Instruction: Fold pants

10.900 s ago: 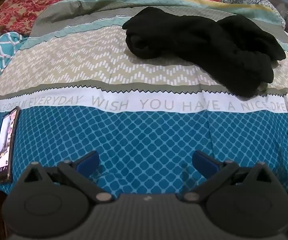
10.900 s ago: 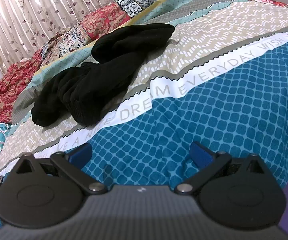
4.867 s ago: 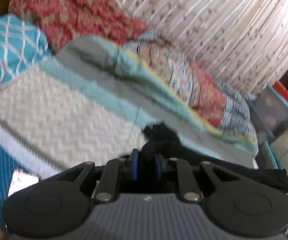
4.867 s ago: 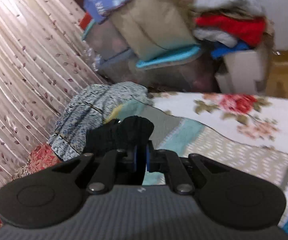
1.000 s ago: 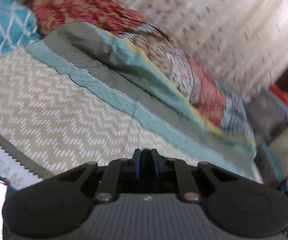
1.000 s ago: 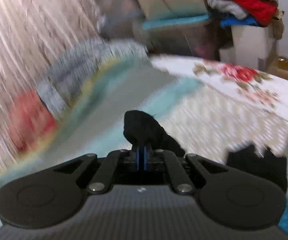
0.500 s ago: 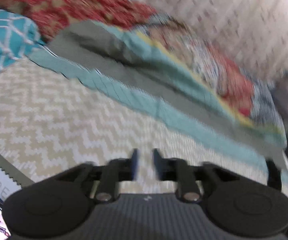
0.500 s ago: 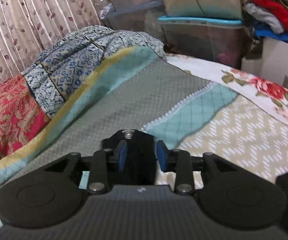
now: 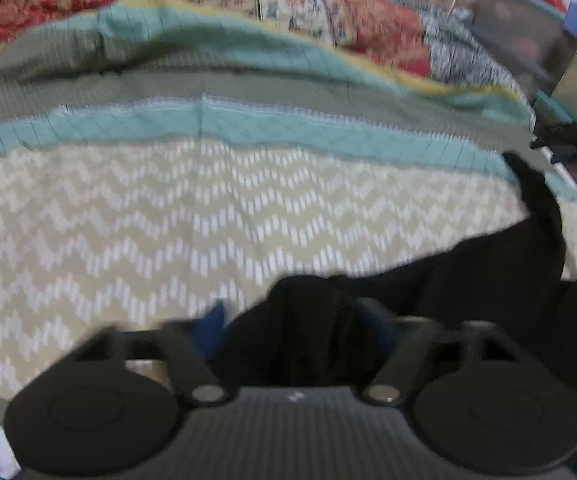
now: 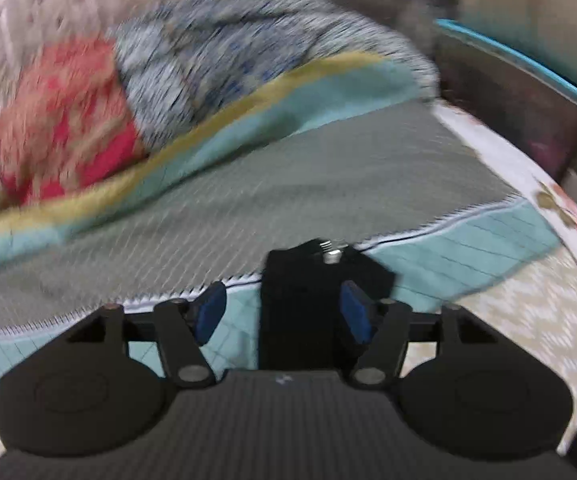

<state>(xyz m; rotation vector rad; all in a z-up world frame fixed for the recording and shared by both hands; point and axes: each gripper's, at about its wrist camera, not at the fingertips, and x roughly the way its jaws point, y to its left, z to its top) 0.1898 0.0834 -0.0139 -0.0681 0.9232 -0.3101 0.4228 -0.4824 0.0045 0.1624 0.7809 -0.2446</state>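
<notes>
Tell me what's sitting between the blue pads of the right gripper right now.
In the right wrist view, a strip of the black pants with a metal button lies between them; the right gripper has just been opening, its jaws apart.

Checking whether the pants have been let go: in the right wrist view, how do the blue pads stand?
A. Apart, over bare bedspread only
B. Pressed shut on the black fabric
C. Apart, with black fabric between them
C: the right gripper has its pads spread, the black pants between them.
</notes>
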